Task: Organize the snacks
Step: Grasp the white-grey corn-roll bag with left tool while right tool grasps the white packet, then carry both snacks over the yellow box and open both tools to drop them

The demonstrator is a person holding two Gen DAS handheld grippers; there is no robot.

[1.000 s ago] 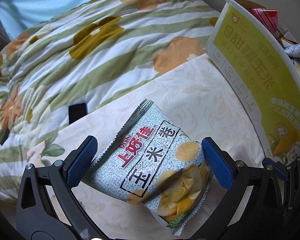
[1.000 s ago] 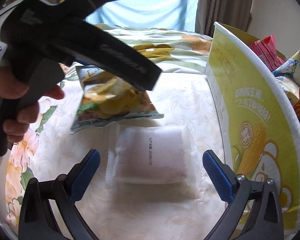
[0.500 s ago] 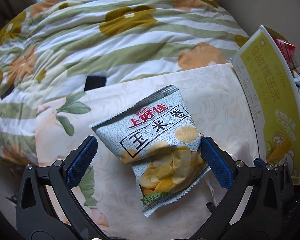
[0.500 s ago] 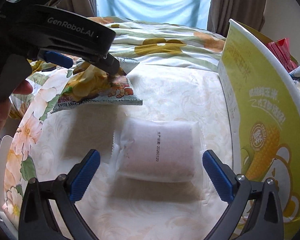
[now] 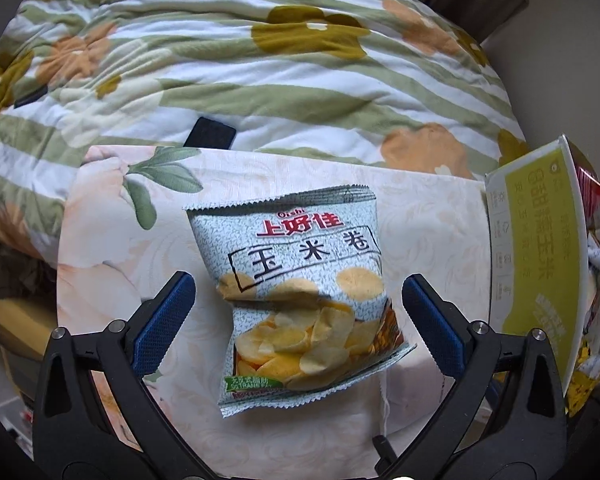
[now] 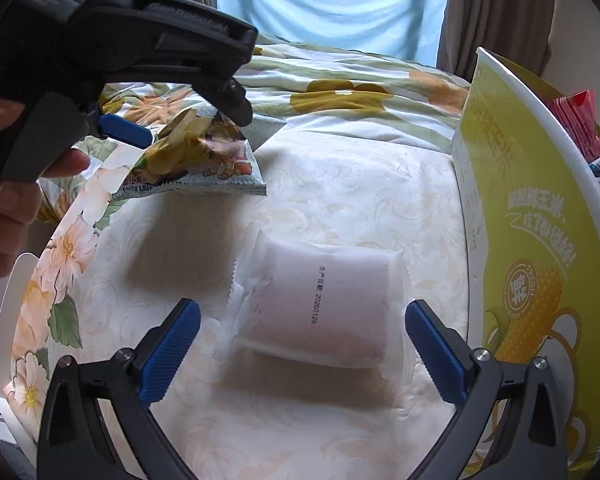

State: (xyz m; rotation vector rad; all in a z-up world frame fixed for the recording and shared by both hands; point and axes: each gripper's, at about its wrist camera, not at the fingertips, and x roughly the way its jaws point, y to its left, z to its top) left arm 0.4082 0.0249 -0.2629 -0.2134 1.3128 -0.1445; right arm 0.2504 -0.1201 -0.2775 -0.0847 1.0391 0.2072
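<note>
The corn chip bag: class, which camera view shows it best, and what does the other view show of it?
The left wrist view: the corn chip bag faces the camera, label readable, between the open left gripper. The right wrist view shows only its crumpled end, partly hidden by that gripper.

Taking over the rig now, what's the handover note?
Left gripper: fingers apart, straddling the chip bag, no visible contact; can't tell if the bag rests on the table.
Right gripper: open, on either side of the white packet, which lies flat on the table.
Done: the yellow corn box on the right already holds some snacks.
Left: probably both of these packs go into the box.
</note>
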